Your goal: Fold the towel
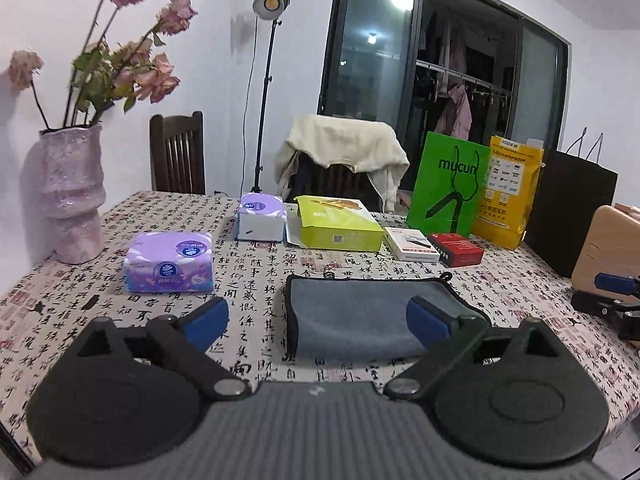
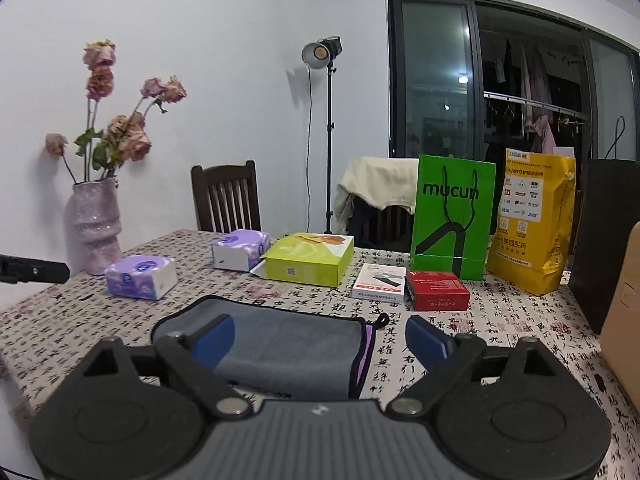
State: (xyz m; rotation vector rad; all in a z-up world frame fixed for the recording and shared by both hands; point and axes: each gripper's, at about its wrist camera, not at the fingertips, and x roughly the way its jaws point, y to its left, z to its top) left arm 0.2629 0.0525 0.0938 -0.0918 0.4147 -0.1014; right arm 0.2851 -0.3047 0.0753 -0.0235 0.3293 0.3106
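grey microfibre towel with dark piping lies folded flat on your calligraphy-print tablecloth. your left gripper hangs spread wide at its left edge, holding nothing; your right gripper gapes wide over its right edge, empty too.

I read "mucun" in black on the green bag. The yellow bag carries "美团买药". Black calligraphy covers the tablecloth; print on the boxes is too small for me.
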